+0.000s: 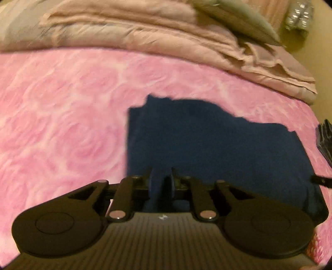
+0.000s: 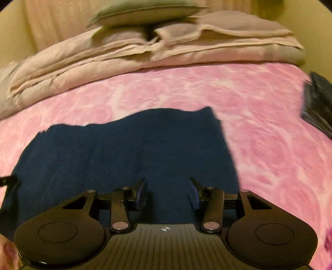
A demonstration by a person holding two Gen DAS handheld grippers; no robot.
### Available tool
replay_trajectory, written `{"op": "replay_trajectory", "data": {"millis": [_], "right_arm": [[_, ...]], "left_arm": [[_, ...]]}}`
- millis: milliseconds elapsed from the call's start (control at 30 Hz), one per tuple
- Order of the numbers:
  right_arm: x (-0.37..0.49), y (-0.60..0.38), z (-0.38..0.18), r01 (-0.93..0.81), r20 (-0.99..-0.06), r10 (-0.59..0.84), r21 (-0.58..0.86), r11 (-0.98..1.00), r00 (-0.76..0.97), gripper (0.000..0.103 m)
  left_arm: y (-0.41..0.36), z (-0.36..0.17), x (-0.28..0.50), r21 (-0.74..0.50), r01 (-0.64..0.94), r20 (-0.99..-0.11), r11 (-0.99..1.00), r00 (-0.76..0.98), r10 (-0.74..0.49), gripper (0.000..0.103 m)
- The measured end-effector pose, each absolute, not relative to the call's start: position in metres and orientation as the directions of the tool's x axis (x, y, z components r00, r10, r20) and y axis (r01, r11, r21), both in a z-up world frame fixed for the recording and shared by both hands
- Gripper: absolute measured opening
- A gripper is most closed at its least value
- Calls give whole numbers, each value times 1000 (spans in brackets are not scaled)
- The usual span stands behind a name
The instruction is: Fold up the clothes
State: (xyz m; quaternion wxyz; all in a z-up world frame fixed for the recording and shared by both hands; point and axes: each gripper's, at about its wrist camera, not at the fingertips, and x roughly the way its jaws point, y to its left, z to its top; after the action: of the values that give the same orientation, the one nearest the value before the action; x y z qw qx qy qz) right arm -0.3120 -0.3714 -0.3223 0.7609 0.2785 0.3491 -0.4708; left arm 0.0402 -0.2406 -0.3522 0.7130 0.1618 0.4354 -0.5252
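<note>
A dark navy garment [image 1: 217, 145] lies flat on the pink rose-patterned bedspread [image 1: 62, 124], its far edge uneven. My left gripper [image 1: 161, 182] is over the garment's near edge by its left side, with the jaws nearly closed and a fold of navy cloth between them. In the right wrist view the same garment [image 2: 124, 149] spreads to the left and centre on the bedspread [image 2: 269, 135]. My right gripper [image 2: 168, 193] hovers over the garment's near right part with its jaws wide apart and nothing held.
A folded beige duvet [image 2: 124, 54] with a grey-green pillow [image 2: 145, 14] on it lies at the far end of the bed. A dark folded stack [image 2: 317, 103] sits at the right edge of the bed. The other gripper's tip shows at the left edge [image 2: 8, 180].
</note>
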Motion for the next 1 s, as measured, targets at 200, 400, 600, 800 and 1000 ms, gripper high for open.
{"op": "replay_trajectory", "data": {"millis": [200, 400, 600, 800, 1000], "right_arm": [[-343, -350, -338, 951, -860, -475, 37, 307, 187, 46], [-336, -316, -334, 935, -861, -467, 27, 354, 202, 47], [-341, -323, -344, 941, -874, -444, 39, 336, 195, 60], [-358, -295, -305, 945, -891, -389, 117, 306, 236, 90], [-375, -268, -258, 931, -913, -289, 197, 309, 289, 90]], "left_arm": [[-223, -330, 36, -172, 899, -807, 402, 106, -581, 12], [-201, -349, 17, -142, 884, -844, 445, 126, -521, 14], [-186, -345, 10, -123, 871, -862, 476, 144, -486, 17], [-173, -301, -28, -108, 850, -921, 515, 109, -373, 27], [-145, -234, -88, -119, 854, -908, 507, 114, -404, 30]]}}
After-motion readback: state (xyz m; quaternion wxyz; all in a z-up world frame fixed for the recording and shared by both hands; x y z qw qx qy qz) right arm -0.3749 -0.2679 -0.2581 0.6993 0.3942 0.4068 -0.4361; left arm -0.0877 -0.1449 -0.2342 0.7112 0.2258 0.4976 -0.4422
